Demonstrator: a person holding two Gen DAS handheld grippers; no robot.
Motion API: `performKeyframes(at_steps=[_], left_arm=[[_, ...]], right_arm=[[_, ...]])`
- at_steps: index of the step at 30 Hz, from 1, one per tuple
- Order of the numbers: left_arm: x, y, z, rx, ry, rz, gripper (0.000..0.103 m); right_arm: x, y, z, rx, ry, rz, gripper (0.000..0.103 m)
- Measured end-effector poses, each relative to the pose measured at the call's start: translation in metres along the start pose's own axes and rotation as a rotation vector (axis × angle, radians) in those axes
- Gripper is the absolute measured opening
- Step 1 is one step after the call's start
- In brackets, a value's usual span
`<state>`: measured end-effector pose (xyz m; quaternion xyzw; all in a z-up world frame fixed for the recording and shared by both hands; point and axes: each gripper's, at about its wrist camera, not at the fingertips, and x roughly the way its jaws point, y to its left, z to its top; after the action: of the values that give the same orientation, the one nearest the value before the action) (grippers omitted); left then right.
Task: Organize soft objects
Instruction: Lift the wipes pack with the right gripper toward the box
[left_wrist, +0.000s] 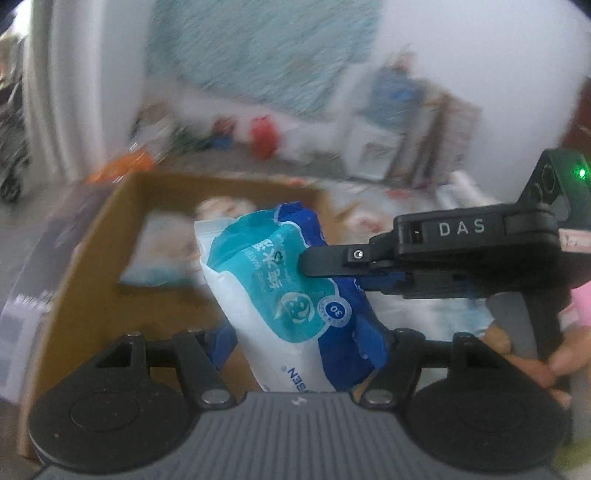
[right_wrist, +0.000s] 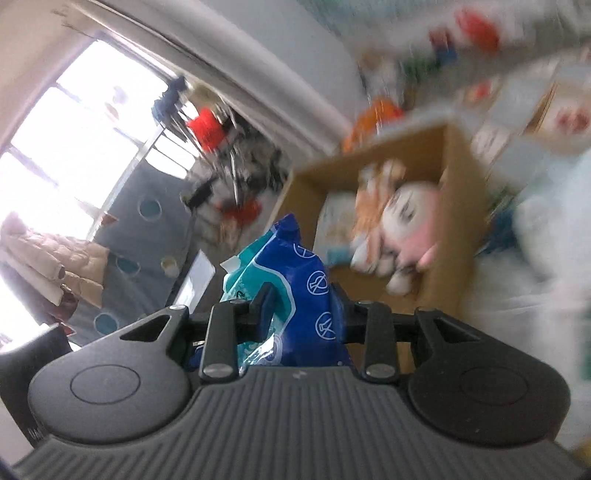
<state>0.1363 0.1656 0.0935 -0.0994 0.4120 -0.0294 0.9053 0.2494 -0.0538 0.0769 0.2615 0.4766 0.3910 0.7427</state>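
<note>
A soft wipes pack (left_wrist: 295, 295), blue, teal and white, hangs in front of an open cardboard box (left_wrist: 92, 258). My left gripper (left_wrist: 306, 347) grips its lower end, one pad on each side. From the right, my right gripper (left_wrist: 332, 273) pinches the pack's blue edge. In the right wrist view the same pack (right_wrist: 295, 280) stands squeezed between my right gripper's (right_wrist: 303, 306) narrow-set fingers. Behind it, the box (right_wrist: 454, 184) holds a white and orange plush toy (right_wrist: 402, 229) and a flat white pack (right_wrist: 336, 225). Both views are blurred.
A person's hand (left_wrist: 535, 362) holds the right gripper's handle. An orange object (left_wrist: 125, 166) lies past the box's far left corner, and red items (left_wrist: 264, 136) stand by the wall. White bedding (right_wrist: 535, 288) lies right of the box; a clothes rack (right_wrist: 221, 147) stands by the window.
</note>
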Motion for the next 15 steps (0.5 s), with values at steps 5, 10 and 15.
performKeyframes(at_steps=[5, 10, 15], left_arm=[[0.03, 0.062, 0.011, -0.093, 0.039, 0.097, 0.07], [0.041, 0.069, 0.016, 0.007, -0.023, 0.306, 0.07], [0.026, 0.062, 0.005, 0.038, -0.043, 0.31, 0.071]], right_arm=[[0.079, 0.006, 0.006, 0.092, 0.086, -0.064, 0.031], [0.135, -0.012, -0.004, 0.251, 0.089, -0.112, 0.032], [0.159, -0.036, -0.02, 0.34, 0.148, -0.153, 0.032]])
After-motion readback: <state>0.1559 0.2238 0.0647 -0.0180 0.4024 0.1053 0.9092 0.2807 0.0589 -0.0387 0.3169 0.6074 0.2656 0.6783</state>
